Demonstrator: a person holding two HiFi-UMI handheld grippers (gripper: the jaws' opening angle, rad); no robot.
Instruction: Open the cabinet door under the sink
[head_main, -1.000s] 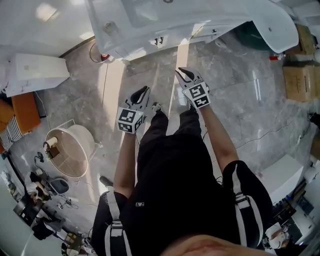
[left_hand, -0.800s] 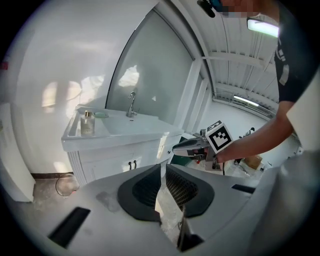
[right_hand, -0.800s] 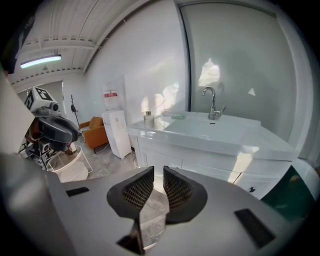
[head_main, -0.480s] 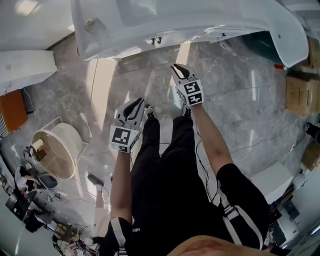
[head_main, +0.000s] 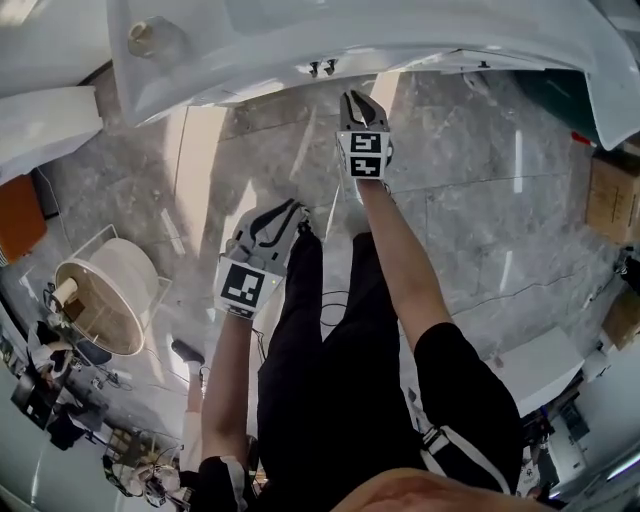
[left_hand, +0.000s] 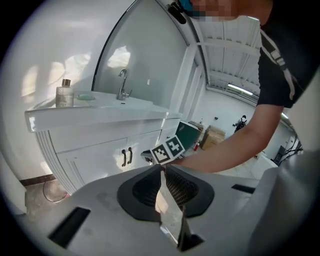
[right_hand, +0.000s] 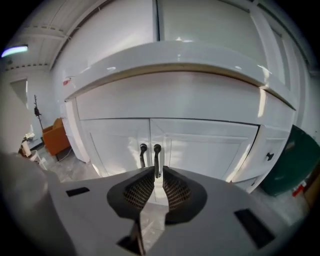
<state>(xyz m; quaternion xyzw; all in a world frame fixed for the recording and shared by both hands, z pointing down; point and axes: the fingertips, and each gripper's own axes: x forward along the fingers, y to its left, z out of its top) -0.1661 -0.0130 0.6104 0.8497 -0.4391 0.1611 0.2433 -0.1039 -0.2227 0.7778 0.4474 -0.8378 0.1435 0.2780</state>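
Observation:
A white vanity (head_main: 300, 40) carries the sink, and below it are two white cabinet doors (right_hand: 210, 150), both closed. A pair of dark handles (right_hand: 157, 159) sits where the doors meet, also visible in the head view (head_main: 320, 68) and the left gripper view (left_hand: 126, 157). My right gripper (right_hand: 158, 169) points straight at them from a short way off. Its jaws stand a narrow gap apart with nothing between them, and the right handle shows through the gap. It is stretched forward in the head view (head_main: 360, 98). My left gripper (head_main: 296, 208) hangs back near the person's legs, shut and empty (left_hand: 161, 169).
A faucet (left_hand: 121, 85) and a small bottle (left_hand: 63, 94) stand on the vanity top. A round white basket (head_main: 105, 290) sits on the marble floor at the left. Cardboard boxes (head_main: 610, 195) lie at the right. A green object (right_hand: 290, 160) stands beside the vanity's right end.
The person has stepped closer to the vanity. The right gripper has reached forward toward the door handles, while the left gripper has dropped back toward the legs.

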